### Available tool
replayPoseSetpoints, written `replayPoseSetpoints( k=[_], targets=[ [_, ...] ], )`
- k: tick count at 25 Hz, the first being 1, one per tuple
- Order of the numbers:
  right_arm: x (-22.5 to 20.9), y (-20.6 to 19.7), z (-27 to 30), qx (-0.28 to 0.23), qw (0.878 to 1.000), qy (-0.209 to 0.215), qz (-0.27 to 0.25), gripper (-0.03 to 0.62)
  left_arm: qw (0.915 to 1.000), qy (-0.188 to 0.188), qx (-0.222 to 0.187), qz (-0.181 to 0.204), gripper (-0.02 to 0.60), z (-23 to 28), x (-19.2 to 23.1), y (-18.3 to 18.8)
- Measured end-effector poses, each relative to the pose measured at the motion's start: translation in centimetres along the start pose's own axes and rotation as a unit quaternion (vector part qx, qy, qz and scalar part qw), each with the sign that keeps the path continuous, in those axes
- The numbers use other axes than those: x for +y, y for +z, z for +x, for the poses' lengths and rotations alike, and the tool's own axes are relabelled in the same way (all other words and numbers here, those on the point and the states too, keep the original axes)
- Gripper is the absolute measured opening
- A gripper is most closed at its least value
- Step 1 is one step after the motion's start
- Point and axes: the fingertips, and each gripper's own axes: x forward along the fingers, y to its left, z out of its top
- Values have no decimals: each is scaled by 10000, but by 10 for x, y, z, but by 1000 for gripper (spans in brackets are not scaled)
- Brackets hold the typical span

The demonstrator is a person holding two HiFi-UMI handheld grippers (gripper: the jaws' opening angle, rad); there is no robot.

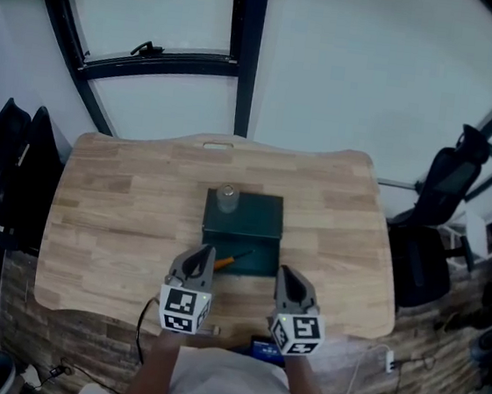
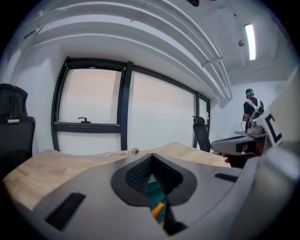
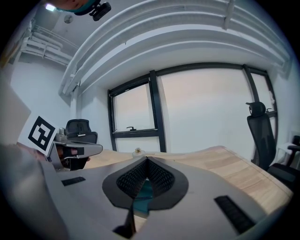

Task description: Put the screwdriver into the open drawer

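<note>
Orange-handled screwdriver (image 1: 224,259), dark-green drawer (image 1: 262,257)

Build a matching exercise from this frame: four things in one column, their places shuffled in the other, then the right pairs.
Things:
1 screwdriver
2 jar
3 left tool
4 right tool

Places:
A on top of the green box
B at the front right corner of the drawer
C lying in the drawer, toward its left
D at the drawer's front left corner

Pairs: 1-C; 2-A; 3-D; 4-B
</note>
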Motion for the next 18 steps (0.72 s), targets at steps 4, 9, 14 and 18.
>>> replayPoseSetpoints(
  k=[4,9,14,18],
  targets=[
    [5,0,2,41,9999,-12,-141,-2,9995,86,-193,219,0,-6,-1,9],
    [8,0,8,34,9997,-13,-253,-2,9998,1,-100,173,0,-5,-2,5],
    [3,-3,9,154,9996,-71,-211,-2,9999,-142,47,-62,0,0,-3,-3],
    [0,-3,10,159,9997,-71,-159,-2,9999,-101,127,-18,0,3,0,-6]
  ],
)
